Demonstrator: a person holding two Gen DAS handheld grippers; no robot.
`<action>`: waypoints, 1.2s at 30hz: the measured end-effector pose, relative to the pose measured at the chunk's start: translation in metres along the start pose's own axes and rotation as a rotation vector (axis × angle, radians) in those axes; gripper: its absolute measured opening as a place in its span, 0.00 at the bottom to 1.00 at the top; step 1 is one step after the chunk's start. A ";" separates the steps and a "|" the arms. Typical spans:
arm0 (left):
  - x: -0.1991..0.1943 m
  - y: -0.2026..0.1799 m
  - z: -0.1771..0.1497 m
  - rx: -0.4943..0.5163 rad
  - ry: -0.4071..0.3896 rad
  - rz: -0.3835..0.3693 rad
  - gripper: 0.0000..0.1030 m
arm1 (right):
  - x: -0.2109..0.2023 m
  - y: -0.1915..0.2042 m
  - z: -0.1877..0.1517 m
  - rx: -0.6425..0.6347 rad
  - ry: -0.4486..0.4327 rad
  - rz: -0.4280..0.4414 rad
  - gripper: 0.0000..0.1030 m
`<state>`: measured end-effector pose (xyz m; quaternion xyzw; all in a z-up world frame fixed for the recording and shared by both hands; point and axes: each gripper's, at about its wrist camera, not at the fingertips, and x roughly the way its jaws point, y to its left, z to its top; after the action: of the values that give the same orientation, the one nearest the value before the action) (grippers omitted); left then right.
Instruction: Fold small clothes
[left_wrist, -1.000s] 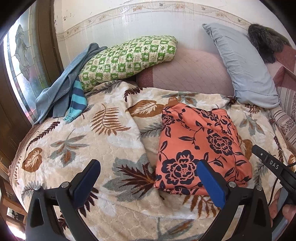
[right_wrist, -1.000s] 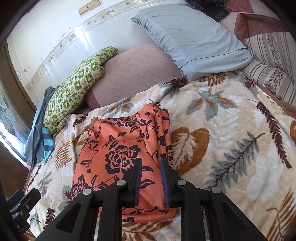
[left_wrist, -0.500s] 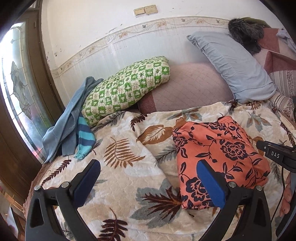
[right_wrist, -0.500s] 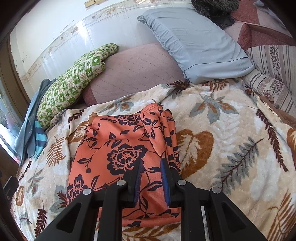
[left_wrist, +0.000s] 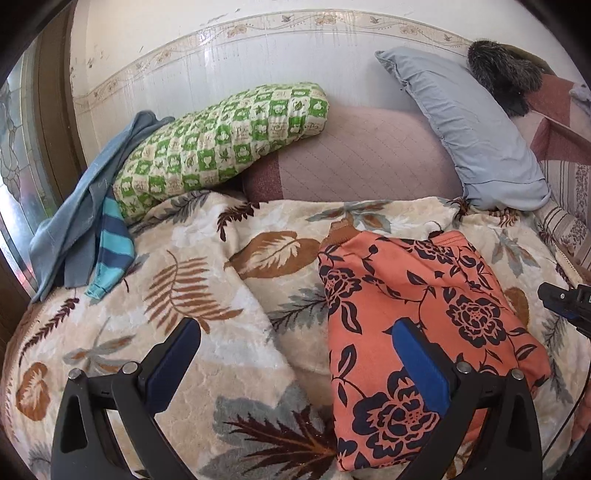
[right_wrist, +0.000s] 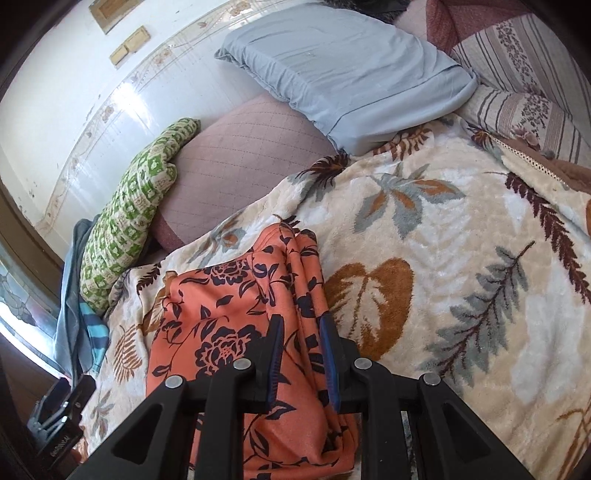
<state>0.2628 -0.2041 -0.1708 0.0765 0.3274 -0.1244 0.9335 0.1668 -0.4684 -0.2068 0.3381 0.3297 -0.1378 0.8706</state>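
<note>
The orange cloth w/ dark flowers (left_wrist: 424, 306) is lying folded on the leafy cream blanket (left_wrist: 207, 295) on the bed. The right gripper (right_wrist: 301, 354) fingers are sitting narrow over its bunched edge, maybe pinching it; can't tell. The left gripper (left_wrist: 295, 354) fingers are hanging wide, holding nothing. Next, prob. one more fold or picking the striped blue cloth (left_wrist: 110, 254).

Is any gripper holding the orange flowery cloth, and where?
The left gripper is open, holding nothing. The right gripper has nearly closed jaws over the orange garment's right folded edge; a grip cannot be told.
</note>
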 end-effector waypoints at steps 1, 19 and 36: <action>0.010 0.000 -0.004 -0.003 0.032 -0.006 1.00 | 0.003 0.002 0.000 -0.002 0.002 0.006 0.22; 0.031 -0.007 -0.016 0.090 0.098 0.051 1.00 | 0.038 0.040 -0.018 -0.144 0.132 0.009 0.23; 0.024 0.009 -0.012 0.052 0.081 0.062 1.00 | 0.015 0.077 -0.021 -0.230 0.093 0.087 0.23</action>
<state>0.2762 -0.1972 -0.1944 0.1156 0.3592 -0.1007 0.9206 0.2034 -0.3976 -0.1898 0.2563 0.3684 -0.0453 0.8925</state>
